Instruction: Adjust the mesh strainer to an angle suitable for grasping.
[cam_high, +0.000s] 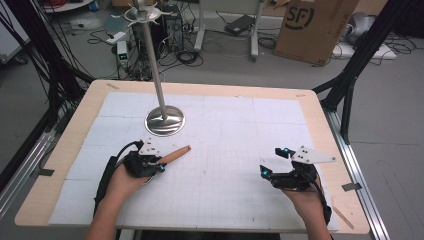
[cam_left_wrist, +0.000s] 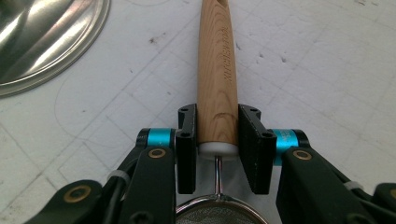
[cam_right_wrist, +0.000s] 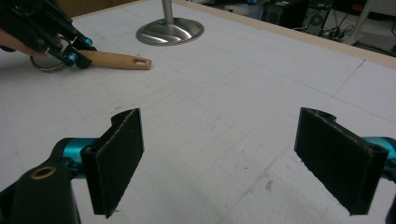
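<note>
The table (cam_high: 320, 107), covered by a white gridded mat (cam_high: 235, 135), carries both grippers near its front edge, well apart from each other. Ahead of the left gripper (cam_high: 161, 165), a polished metal stand (cam_high: 164, 120) rises on a slim pole from a round base; in the left gripper view the edge of that base (cam_left_wrist: 44, 39) lies ahead and off to the left of the jaws. The left gripper (cam_left_wrist: 217, 135) is clenched on the wooden handle (cam_left_wrist: 217, 70) of a small strainer: its two black pads press the handle's lower end from either side, just above a white collar, with the handle running straight forward beyond the jaws over the mat. Behind the jaws, toward the hand, a thin wire stem leads to the strainer's mesh bowl (cam_left_wrist: 217, 214), of which the rim and a little mesh can be seen. In the right gripper view the same handle (cam_right_wrist: 119, 60) projects from the left gripper (cam_right_wrist: 74, 58), far ahead and to the left. The right gripper (cam_right_wrist: 219, 158) is released, jaws spread wide apart with bare mat between them, nothing in its grasp; in the high view it (cam_high: 272, 162) rests low over the mat.
</note>
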